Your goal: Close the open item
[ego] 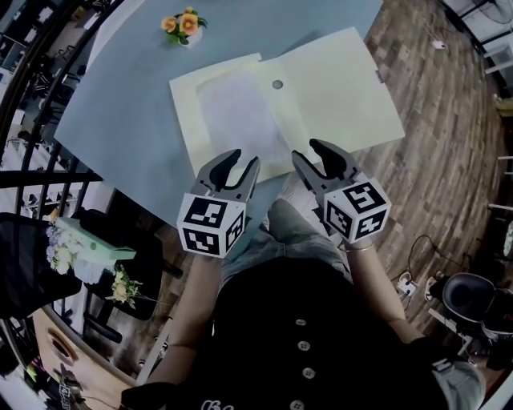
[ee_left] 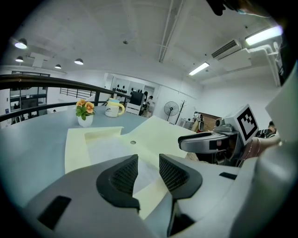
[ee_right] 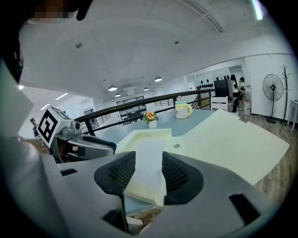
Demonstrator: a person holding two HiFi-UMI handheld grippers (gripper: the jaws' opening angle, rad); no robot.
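A pale yellow folder [ego: 345,88] lies open on the blue-grey table [ego: 120,104], its right flap hanging past the table's edge. A white sheet [ego: 240,112] rests in its left half, and a round snap [ego: 277,84] sits near the fold. My left gripper [ego: 245,158] hovers at the folder's near edge, open, with nothing between its jaws. My right gripper [ego: 305,149] is beside it, just right of the fold's near end, also open and holding nothing. The left gripper view looks over its gripper [ee_left: 149,160] onto the folder [ee_left: 153,132]. The right gripper view does the same over its gripper [ee_right: 149,158] and the folder [ee_right: 223,135].
A small white pot of orange flowers [ego: 183,25] stands at the table's far side, with a mug [ee_left: 113,108] beyond it. A dark railing [ego: 32,72] curves along the left. Wooden floor [ego: 449,160] lies to the right. The person's lap [ego: 296,232] is just below the grippers.
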